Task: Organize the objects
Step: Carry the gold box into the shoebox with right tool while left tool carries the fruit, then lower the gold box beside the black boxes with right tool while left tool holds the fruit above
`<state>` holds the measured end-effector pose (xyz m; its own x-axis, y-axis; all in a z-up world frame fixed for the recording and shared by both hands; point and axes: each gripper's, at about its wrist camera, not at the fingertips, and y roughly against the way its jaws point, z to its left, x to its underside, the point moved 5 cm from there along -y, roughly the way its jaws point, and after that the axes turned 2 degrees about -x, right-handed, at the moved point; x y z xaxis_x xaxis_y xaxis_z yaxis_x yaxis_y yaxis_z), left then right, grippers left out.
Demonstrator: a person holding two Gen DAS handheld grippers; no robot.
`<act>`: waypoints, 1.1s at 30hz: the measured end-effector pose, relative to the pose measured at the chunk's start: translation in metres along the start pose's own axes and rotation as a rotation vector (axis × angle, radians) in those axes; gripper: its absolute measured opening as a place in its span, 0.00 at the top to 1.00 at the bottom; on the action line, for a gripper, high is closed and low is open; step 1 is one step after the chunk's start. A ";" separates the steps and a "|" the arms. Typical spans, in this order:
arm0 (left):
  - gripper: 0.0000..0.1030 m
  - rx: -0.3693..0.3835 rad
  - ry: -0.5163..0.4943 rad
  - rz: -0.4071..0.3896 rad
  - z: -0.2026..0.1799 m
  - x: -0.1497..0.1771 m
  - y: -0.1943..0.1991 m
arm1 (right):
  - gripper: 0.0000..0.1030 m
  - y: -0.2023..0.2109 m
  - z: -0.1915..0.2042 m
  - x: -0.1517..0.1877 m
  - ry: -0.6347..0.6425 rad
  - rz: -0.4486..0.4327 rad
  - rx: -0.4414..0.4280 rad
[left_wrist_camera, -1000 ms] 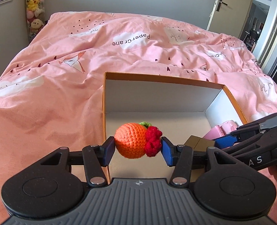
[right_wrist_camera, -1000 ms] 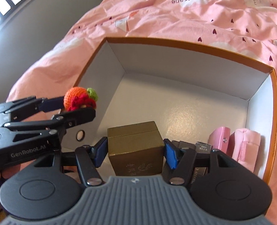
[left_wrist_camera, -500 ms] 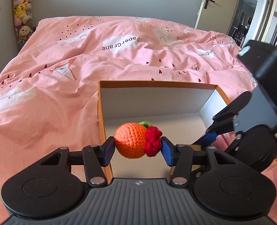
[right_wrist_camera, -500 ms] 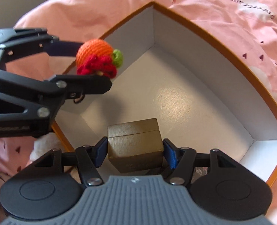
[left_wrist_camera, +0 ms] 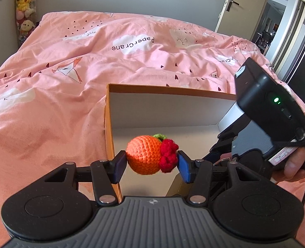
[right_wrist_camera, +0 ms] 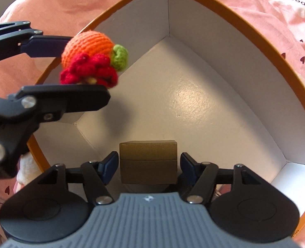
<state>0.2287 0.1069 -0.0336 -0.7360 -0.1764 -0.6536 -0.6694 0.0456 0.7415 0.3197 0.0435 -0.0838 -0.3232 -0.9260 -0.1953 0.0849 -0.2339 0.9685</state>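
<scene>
While my left gripper [left_wrist_camera: 151, 162] clamps the crocheted orange ball [left_wrist_camera: 145, 155] with its red flower over the near left corner of the open cardboard box [left_wrist_camera: 162, 88], only the right wrist view shows the ball's green leaf clearly, hanging above the box's white floor. That view also shows my right gripper [right_wrist_camera: 148, 164] low inside the box, its pads [right_wrist_camera: 109, 163] parted a little from the gold box [right_wrist_camera: 148, 161]; I think that box rests on the floor. From the left, I see my right hand [left_wrist_camera: 294, 161] and the pink bed cover [left_wrist_camera: 70, 72].
</scene>
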 end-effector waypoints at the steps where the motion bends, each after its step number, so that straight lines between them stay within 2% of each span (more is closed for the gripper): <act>1: 0.42 0.000 -0.002 0.002 0.000 0.000 -0.001 | 0.33 0.003 -0.001 0.001 -0.002 -0.002 0.002; 10: 0.42 0.011 -0.031 0.022 -0.010 0.004 -0.008 | 0.34 0.007 0.000 0.014 0.043 0.010 -0.019; 13: 0.42 0.029 -0.054 0.037 -0.016 0.005 -0.011 | 0.40 0.006 -0.005 0.015 0.034 0.015 -0.033; 17: 0.42 0.069 -0.082 0.084 -0.025 0.006 -0.021 | 0.41 0.012 -0.007 0.019 0.064 0.004 -0.023; 22: 0.42 0.053 -0.168 0.134 -0.036 0.007 -0.034 | 0.42 0.023 -0.012 0.023 0.090 -0.030 -0.029; 26: 0.42 0.110 -0.167 0.187 -0.036 0.007 -0.038 | 0.42 0.036 -0.016 0.026 0.139 -0.059 -0.014; 33: 0.42 0.045 -0.337 0.224 -0.047 0.018 -0.045 | 0.42 0.040 -0.024 0.031 0.216 -0.067 0.005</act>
<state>0.2504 0.0552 -0.0709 -0.8510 0.1742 -0.4954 -0.4871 0.0906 0.8686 0.3360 -0.0018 -0.0544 -0.1182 -0.9505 -0.2874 0.0653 -0.2962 0.9529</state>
